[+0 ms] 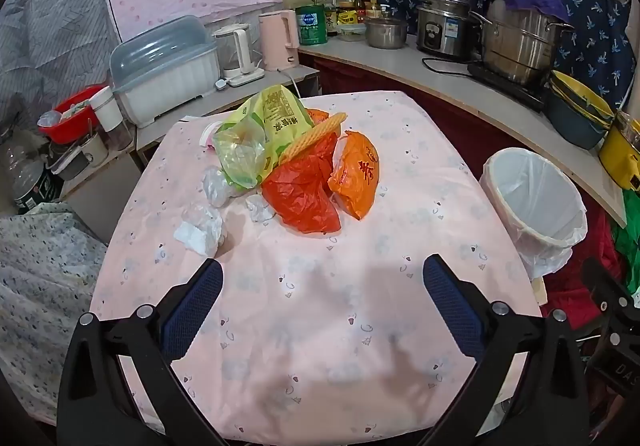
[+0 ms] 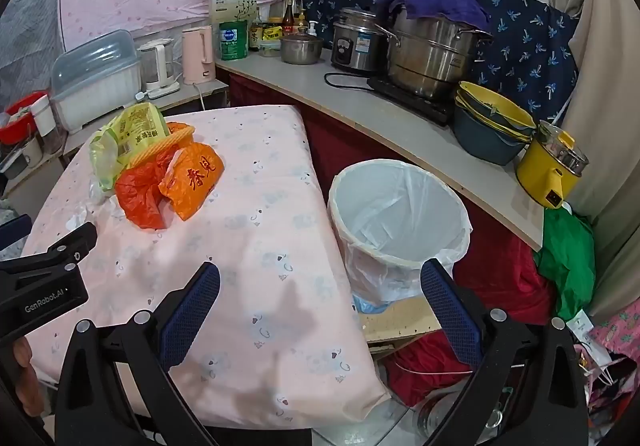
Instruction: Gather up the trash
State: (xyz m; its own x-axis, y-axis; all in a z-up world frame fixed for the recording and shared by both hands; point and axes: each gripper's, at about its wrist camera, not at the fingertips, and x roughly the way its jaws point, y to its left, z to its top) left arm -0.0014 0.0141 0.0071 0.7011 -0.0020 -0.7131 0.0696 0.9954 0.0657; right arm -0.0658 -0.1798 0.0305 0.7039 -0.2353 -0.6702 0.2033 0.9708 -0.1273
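Table [image 1: 320, 326] under a pink printed cloth fills the near view. White-lined trash bin [image 2: 400, 214] stands on the floor just beside the table's right edge, looks empty. Trash pile sits mid-table toward the far side: yellow-green bag [image 1: 272, 122], red bag [image 1: 300, 190], orange bag [image 1: 358, 174], crumpled white wrappers [image 1: 200, 230] beside them. Left gripper [image 1: 322, 278] spread wide, nothing in it, hovering over bare cloth short of the pile. Right gripper [image 2: 320, 282] also wide open and empty, straddling table edge and bin. Step looks like the start: no piece grabbed yet. Next move likely: reach forward, close on a bag or wrapper, carry it right to the bin.
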